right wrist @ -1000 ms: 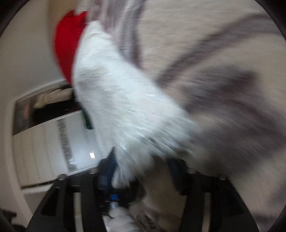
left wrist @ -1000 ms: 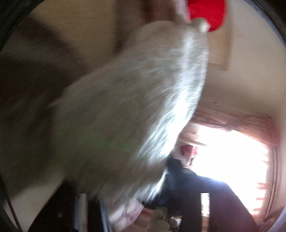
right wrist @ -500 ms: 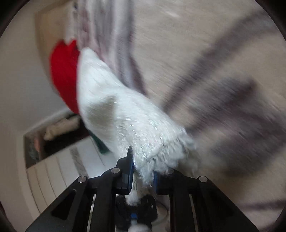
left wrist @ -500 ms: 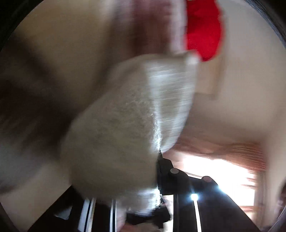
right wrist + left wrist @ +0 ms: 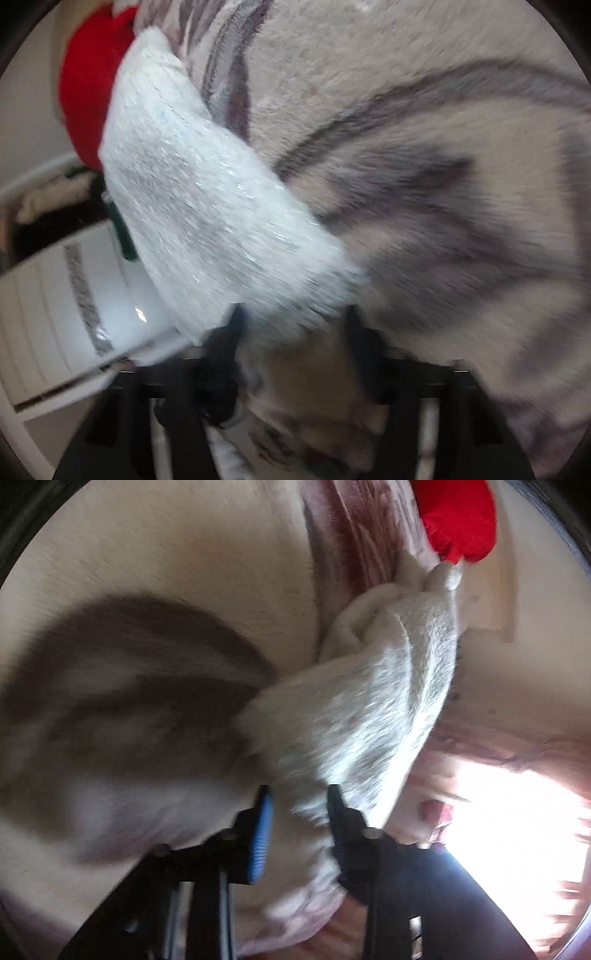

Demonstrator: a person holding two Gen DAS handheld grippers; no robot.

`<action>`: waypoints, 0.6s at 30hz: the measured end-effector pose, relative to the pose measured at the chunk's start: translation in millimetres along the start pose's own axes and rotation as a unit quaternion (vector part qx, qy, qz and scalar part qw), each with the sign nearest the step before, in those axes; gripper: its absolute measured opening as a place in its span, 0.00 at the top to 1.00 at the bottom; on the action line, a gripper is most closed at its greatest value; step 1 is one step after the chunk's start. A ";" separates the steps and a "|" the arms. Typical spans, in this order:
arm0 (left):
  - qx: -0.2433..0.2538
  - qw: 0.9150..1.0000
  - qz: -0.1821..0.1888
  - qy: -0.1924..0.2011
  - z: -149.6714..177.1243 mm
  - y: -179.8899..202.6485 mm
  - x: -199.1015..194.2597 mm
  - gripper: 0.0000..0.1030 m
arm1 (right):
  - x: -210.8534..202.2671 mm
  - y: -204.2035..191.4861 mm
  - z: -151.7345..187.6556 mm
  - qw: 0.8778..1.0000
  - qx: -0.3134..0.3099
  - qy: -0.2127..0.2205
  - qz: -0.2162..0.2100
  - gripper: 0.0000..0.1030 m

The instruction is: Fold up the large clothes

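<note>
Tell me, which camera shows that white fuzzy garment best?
The right wrist view: the garment lies broad and bright, its sparkly knit visible. The left wrist view shows it twisted, shaded and blurrier.

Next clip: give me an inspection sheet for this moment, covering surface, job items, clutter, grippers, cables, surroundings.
Surface: plush cream blanket with grey markings.
Job's things: fuzzy white garment, one end in each gripper.
Clutter: red fabric item beyond the garment.
Grippers: left gripper with garment between its fingers; right gripper likewise; grips blurred.
Cables: nothing seen.
Surroundings: bright window with pinkish curtain; white drawer unit.
</note>
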State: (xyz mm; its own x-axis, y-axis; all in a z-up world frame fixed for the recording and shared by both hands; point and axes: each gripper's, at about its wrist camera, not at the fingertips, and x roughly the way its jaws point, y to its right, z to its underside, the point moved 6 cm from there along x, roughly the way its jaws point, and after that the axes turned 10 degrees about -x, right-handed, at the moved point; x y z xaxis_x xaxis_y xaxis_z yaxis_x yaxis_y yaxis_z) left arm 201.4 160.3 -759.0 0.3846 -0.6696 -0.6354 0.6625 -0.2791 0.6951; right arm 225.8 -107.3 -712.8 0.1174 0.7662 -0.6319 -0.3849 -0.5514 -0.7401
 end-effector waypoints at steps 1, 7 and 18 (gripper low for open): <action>0.021 0.999 -0.026 0.012 -4.0 3.9 -9.7 0.52 | -10.6 -2.2 0.5 1.000 -0.009 -0.002 0.002 0.38; 0.159 0.985 -0.052 0.049 -32.2 84.9 8.1 0.39 | -35.6 -22.0 -47.6 0.997 -0.056 0.054 -0.022 0.26; 0.159 0.979 -0.125 -0.011 -72.2 70.5 81.3 0.40 | 14.5 -24.1 -68.6 0.988 -0.108 -0.041 0.099 0.53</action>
State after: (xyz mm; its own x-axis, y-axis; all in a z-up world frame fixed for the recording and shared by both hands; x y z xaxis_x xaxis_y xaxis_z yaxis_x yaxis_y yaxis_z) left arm 325.8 135.9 -785.9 0.2203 -0.5662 -0.7943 0.4992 -0.6341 0.5905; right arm 299.6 -105.6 -719.9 -0.0177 0.6557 -0.7548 -0.1874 -0.7437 -0.6417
